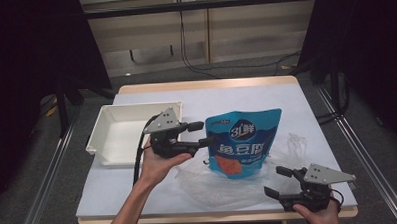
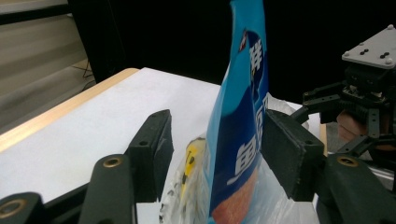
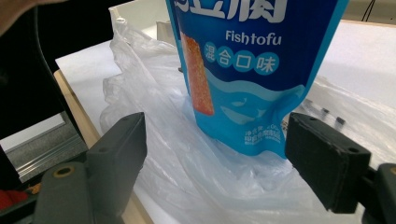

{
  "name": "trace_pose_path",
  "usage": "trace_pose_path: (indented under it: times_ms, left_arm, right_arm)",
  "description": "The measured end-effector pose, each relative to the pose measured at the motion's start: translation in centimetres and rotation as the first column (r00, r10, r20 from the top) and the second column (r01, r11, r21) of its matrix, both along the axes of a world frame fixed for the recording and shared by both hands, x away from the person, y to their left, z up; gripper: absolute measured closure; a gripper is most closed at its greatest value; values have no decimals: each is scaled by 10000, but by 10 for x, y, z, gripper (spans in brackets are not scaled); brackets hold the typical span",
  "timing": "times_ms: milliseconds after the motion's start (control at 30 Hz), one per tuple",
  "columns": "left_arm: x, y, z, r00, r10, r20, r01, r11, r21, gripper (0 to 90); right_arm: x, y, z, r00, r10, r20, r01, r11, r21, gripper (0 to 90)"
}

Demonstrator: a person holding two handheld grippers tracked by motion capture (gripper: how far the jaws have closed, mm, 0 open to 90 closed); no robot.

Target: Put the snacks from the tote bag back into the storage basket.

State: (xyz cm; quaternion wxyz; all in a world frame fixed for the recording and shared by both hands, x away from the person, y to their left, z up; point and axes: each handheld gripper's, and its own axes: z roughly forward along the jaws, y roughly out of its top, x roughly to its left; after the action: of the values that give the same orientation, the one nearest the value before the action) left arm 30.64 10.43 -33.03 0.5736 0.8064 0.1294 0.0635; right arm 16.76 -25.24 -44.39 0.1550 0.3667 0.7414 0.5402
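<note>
The table (image 1: 139, 194) is the landmark: a white top with a light wooden edge. A white tray (image 1: 118, 132) sits on its left part, close to the left edge, open side up and bare inside, with a low wall all round. Beyond the table's far edge a pale panelled wall (image 1: 243, 30) runs across, with a dark rail (image 1: 203, 4) along its top. Black cables (image 1: 225, 66) hang down that wall and trail over the grey floor (image 1: 53, 162) behind the table. Metal floor rails (image 1: 48, 172) run along the table's left and right sides. Black curtains (image 1: 29, 48) stand on both sides, well apart from the table.
</note>
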Motion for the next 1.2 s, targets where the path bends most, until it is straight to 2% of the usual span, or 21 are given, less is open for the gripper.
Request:
trace_pose_path:
  times_ms: [100,167,233,300,400,500,567,667,800,833,900,933,967,1067,1133,1200]
  left_arm:
    - [3,-8,13,9995,-310,104,303,9978,598,479]
    - [7,-12,21,9981,-614,-79,618,9943,867,487]
    - [10,-16,26,9982,-591,-84,596,9934,981,497]
    - [13,-20,28,9956,-905,-262,925,9918,878,561]
    - [17,-26,30,9930,-1134,-336,1167,9855,1233,589]
    - [20,-32,32,9859,-1575,-556,1643,9746,1522,624]
    - [20,-37,34,9866,-1551,-497,1615,9710,1762,632]
    - [23,-44,34,9854,-1547,-716,1663,9647,2042,634]
    - [29,-53,27,9836,-1543,-938,1729,9543,2437,646]
    - [29,-55,25,9816,-1661,-941,1852,9479,2592,689]
    - [30,-56,24,9798,-1695,-1065,1921,9458,2620,789]
    - [31,-55,24,9761,-1855,-1129,2094,9417,2632,848]
    - [32,-55,25,9748,-1910,-1155,2156,9394,2665,859]
    - [31,-56,26,9769,-1813,-1128,2061,9384,2775,839]
    - [30,-57,28,9795,-1719,-1050,1958,9349,2962,810]
    - [30,-60,28,9782,-1758,-1103,2010,9347,2931,755]
  right_arm:
    - [1,-2,0,10000,-23,-17,23,10000,55,212]
    - [1,-2,0,10000,-44,11,44,10000,0,213]
    - [1,-1,0,10000,-38,-9,38,10000,-44,212]
    - [1,-1,-1,10000,-58,-10,58,10000,-49,212]
    - [2,0,-1,9999,13,-132,-14,10000,-74,211]
    - [2,1,-1,9999,-58,-148,56,9999,-129,215]
    - [3,1,-2,9998,-11,-181,9,9999,-134,215]
    - [4,1,-3,9996,46,-266,-51,9998,-171,215]
    - [4,2,-3,9997,41,-233,-46,9998,-216,213]
    - [4,2,-3,9998,39,-214,-45,9997,-245,213]
    - [3,2,-2,9997,26,-241,-32,9997,-252,211]
    - [3,2,-2,9997,-3,-232,-3,9996,-275,210]
    - [3,1,-2,9998,-9,-208,4,9996,-266,209]
    - [3,1,-1,10000,-63,-27,62,9996,-262,194]
    - [2,1,0,10000,-85,16,85,9997,-232,190]
    - [2,1,0,9999,-104,117,106,9997,-237,169]
